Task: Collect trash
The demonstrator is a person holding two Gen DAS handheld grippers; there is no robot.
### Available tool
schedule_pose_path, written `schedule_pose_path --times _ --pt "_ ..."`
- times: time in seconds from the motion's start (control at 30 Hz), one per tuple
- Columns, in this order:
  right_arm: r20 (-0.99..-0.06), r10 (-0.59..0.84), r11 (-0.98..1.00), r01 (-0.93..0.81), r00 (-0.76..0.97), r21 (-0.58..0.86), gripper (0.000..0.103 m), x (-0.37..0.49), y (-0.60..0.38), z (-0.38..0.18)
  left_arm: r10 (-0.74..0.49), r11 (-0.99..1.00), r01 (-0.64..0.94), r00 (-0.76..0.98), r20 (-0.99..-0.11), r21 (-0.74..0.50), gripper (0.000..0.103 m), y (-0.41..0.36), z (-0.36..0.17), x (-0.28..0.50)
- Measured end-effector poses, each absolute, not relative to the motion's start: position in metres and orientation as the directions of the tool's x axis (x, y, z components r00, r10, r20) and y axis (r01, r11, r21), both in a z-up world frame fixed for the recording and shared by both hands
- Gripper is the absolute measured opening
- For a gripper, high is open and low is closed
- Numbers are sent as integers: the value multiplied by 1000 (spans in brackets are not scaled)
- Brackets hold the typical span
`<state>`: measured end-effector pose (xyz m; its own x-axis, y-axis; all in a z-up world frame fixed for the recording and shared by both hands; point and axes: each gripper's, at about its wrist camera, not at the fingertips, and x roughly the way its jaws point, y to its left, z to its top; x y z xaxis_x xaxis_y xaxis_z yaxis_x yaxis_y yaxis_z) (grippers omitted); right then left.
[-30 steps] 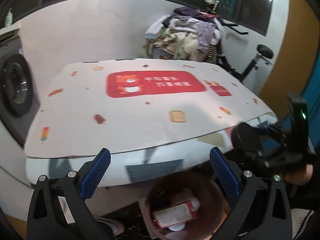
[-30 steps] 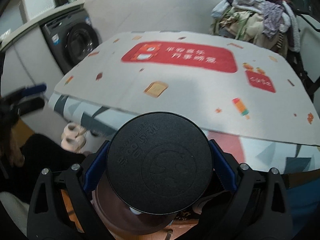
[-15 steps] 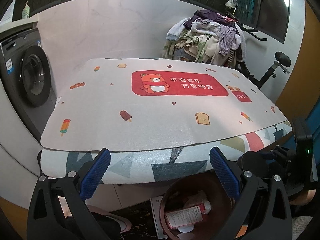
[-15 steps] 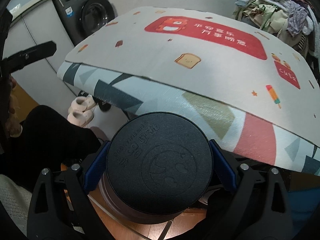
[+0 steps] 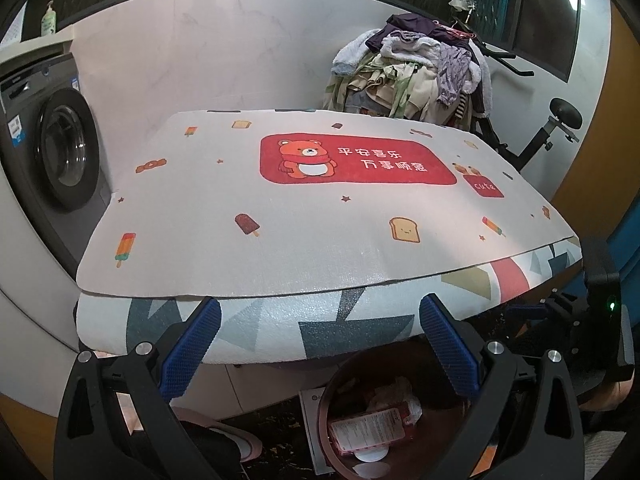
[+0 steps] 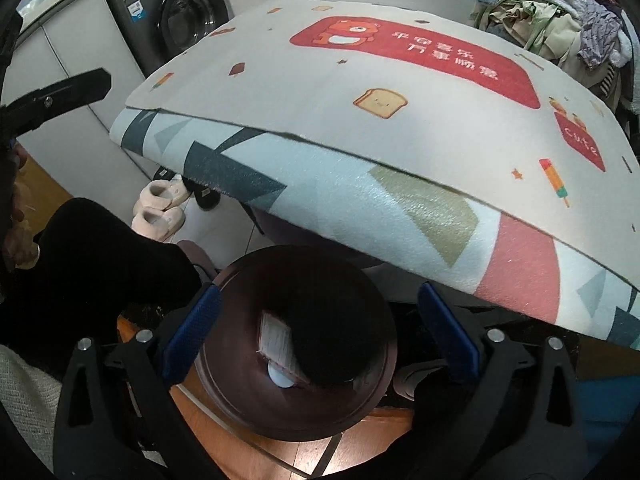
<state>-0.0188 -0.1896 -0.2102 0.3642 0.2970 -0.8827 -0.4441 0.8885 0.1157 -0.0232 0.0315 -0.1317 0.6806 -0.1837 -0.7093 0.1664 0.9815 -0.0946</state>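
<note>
Both tongs are open and hold nothing. The left tongs (image 5: 320,344) and right tongs (image 6: 318,330) hang over the bin (image 6: 248,420), which sits on the floor under the table's near edge. The trash (image 5: 370,426) lies inside the bin. I think the next move is to lift away slowly and not bump the bin. The left view shows the red packet clearly; the right view shows slippers (image 6: 160,216) by the table.

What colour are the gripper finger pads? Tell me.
Blue, textured pads on black fingers; clearest in the left wrist view.
</note>
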Motion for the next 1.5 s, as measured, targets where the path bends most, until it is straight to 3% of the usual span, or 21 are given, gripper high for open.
schedule_pose_path --times 0.33,0.6,0.83,1.0,1.17,1.5 --pt "-816 256 916 -401 519 33 97 -4 -206 -157 -167 981 188 735 -657 -39 97 21 -96 -22" --pt "-702 236 934 -355 672 -26 97 7 -220 -83 -92 987 146 845 -527 62 97 7 -31 -26" --pt "-612 223 952 -304 759 -29 97 6 -237 -36 -23 985 100 882 -471 139 97 -5 0 -27" --pt "-548 220 964 -266 807 -5 97 0 -248 -14 -33 985 109 879 -476 132 97 -10 9 -29" --pt "-536 211 967 -255 818 -8 97 -2 -249 -10 -66 991 114 860 -506 64 97 -7 8 -28" --pt "-526 206 968 -250 825 -14 97 -6 -247 -7 -62 993 105 846 -530 52 97 -3 7 -26"
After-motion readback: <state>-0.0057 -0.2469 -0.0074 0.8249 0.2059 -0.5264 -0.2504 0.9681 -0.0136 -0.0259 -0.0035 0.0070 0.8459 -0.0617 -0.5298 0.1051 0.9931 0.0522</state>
